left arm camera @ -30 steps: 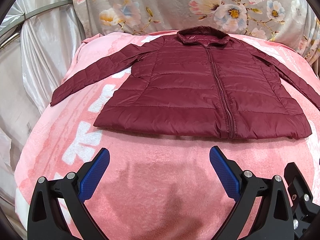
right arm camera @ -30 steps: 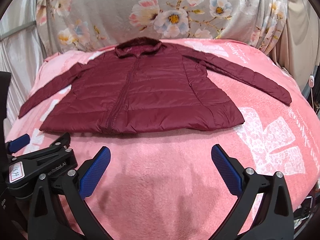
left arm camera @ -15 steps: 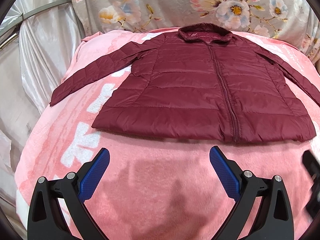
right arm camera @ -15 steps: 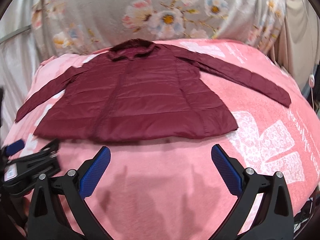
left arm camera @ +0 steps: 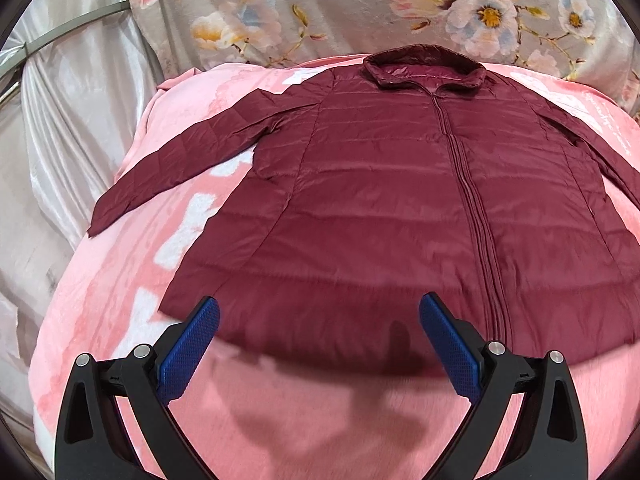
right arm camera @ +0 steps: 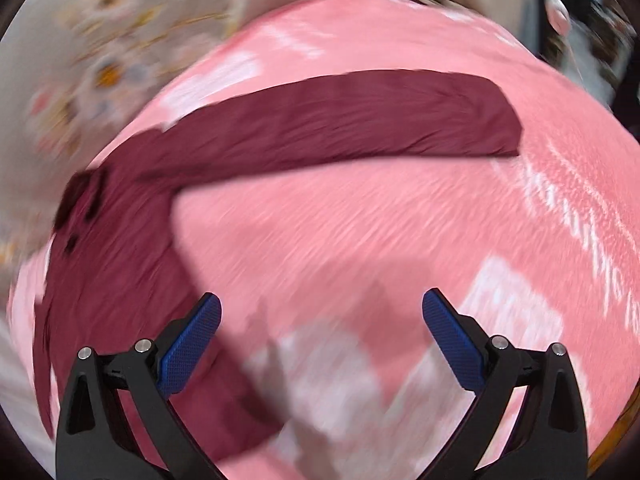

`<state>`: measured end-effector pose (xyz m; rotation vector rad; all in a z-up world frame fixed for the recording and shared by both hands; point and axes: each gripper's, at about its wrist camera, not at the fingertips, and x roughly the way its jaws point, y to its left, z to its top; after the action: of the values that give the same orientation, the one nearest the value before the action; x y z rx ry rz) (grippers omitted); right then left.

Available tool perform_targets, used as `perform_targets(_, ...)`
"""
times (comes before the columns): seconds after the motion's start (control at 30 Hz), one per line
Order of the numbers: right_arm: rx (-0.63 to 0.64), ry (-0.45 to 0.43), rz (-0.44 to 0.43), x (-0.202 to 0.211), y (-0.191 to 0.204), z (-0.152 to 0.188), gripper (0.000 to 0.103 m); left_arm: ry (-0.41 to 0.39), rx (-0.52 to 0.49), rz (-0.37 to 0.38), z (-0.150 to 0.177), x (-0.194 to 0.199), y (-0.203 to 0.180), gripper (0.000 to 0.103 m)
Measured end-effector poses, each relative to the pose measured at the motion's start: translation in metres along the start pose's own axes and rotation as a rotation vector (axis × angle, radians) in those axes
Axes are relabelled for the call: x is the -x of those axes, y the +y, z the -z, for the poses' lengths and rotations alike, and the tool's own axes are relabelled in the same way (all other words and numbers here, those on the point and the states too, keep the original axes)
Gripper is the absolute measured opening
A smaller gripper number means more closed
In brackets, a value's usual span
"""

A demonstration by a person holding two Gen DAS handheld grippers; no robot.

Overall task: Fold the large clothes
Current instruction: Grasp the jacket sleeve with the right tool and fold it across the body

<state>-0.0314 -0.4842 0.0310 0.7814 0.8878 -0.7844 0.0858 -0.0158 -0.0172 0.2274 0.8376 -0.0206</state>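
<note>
A dark red quilted jacket [left arm camera: 384, 200] lies flat and zipped on a pink blanket [left arm camera: 320, 420], collar at the far side, sleeves spread out. My left gripper [left arm camera: 318, 328] is open and empty, just above the jacket's near hem left of the zip. In the blurred right wrist view the jacket's right sleeve [right arm camera: 340, 120] stretches across the blanket [right arm camera: 380, 232], with the body at the left. My right gripper [right arm camera: 320, 328] is open and empty, over the blanket between the sleeve and the jacket's side.
A floral cloth [left arm camera: 360, 8] hangs behind the bed. Shiny pale fabric [left arm camera: 60, 120] covers the left side. The blanket has white letter patches [right arm camera: 580, 208]. Dark objects [right arm camera: 588, 28] stand beyond the bed's far right edge.
My left gripper has moved forward to the jacket's hem. My right gripper has swung to the right, toward the right sleeve, and its view is blurred by motion. Both stay open.
</note>
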Motion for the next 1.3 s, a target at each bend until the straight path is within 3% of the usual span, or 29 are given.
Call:
perform_targets(0.33, -0.23, -0.108, 0.067, -0.039, -0.062, -0.063, 0.098, 0.021, 0.031, 0.006, -0.027, -0.031, -0.006, 0.097)
perform_targets(0.47, -0.256, -0.11, 0.089, -0.055, -0.073, -0.076, 0.08, 0.037, 0.032, 0.006, -0.031, -0.041, -0.007, 0.097)
perform_targets(0.53, -0.254, -0.125, 0.097, -0.059, -0.073, -0.079, 0.079, 0.041, 0.035, 0.007, -0.032, -0.043, -0.007, 0.097)
perform_targets(0.63, -0.22, -0.136, 0.11, -0.065, -0.066, -0.085, 0.062, 0.042, 0.036, 0.004, -0.034, -0.046, -0.007, 0.097)
perform_targets(0.8, -0.221, -0.135, 0.069, -0.071, -0.058, -0.098, 0.01, 0.052, 0.048, 0.008, -0.035, -0.051, -0.002, 0.097)
perform_targets(0.87, -0.198, -0.166, 0.052, -0.063, -0.045, -0.104, 0.007, 0.058, 0.055, 0.014, -0.036, -0.053, 0.002, 0.097)
perform_targets(0.97, -0.088, -0.256, -0.02, -0.029, 0.0, -0.111, 0.006, 0.054, 0.064, 0.005, -0.037, -0.054, 0.011, 0.097)
perform_targets(1.13, 0.241, -0.394, -0.24, 0.043, 0.133, -0.09, 0.006, 0.055, 0.1, -0.025, -0.039, -0.059, 0.031, 0.097)
perform_targets(1.3, 0.53, -0.375, -0.422, 0.067, 0.256, -0.032, 0.006, 0.065, 0.149, -0.05, -0.041, -0.063, 0.057, 0.097)
